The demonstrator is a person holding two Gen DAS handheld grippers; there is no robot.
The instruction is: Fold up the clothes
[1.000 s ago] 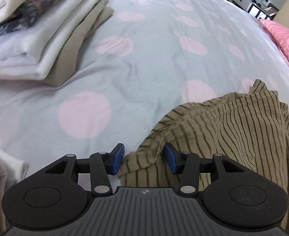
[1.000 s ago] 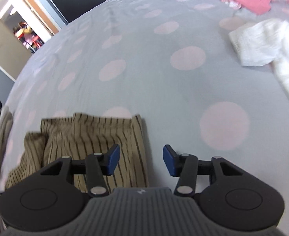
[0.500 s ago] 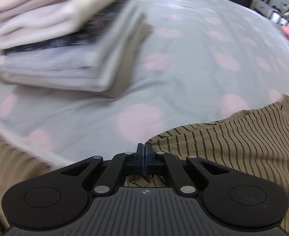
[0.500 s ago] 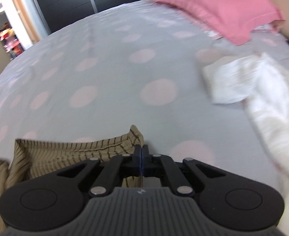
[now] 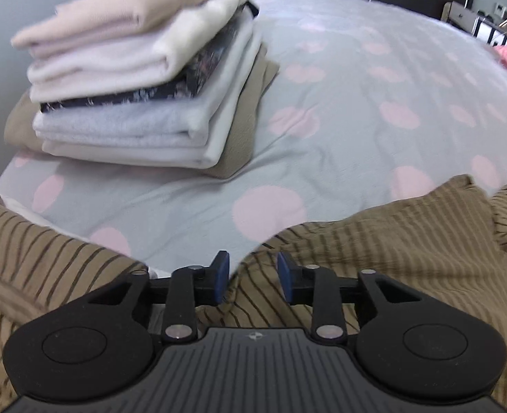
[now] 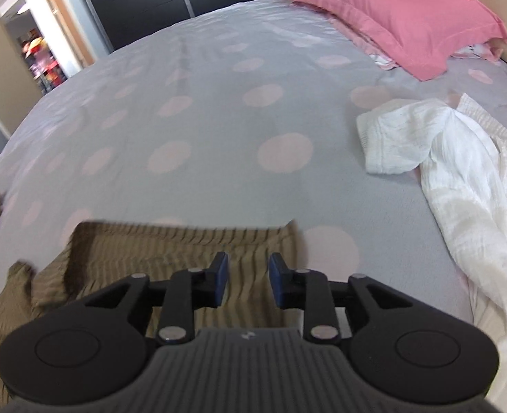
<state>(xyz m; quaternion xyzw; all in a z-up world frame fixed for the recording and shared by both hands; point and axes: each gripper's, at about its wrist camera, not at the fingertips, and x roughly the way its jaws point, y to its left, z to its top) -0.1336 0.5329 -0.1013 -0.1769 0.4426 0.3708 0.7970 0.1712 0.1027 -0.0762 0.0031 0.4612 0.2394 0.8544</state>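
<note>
An olive-brown garment with dark stripes (image 5: 391, 241) lies on the bed, spreading across the bottom of the left wrist view. My left gripper (image 5: 252, 275) hovers over its edge; the jaws are opening, and cloth shows in the gap without the pads pressing it. In the right wrist view the same striped garment (image 6: 167, 251) lies flat with a straight far edge. My right gripper (image 6: 248, 275) is above its right part, jaws opening, with the cloth below the gap and not pinched.
A stack of folded clothes (image 5: 143, 86) stands at the far left on the grey bedcover with pink dots (image 5: 357, 120). A crumpled white garment (image 6: 443, 158) lies at the right, and a pink pillow (image 6: 391, 10) at the far right.
Both grippers were open a second ago, shut on the striped garment's edge half a second ago, and stand apart again now. Both hands have risen, and the views tilt up across the bed.
</note>
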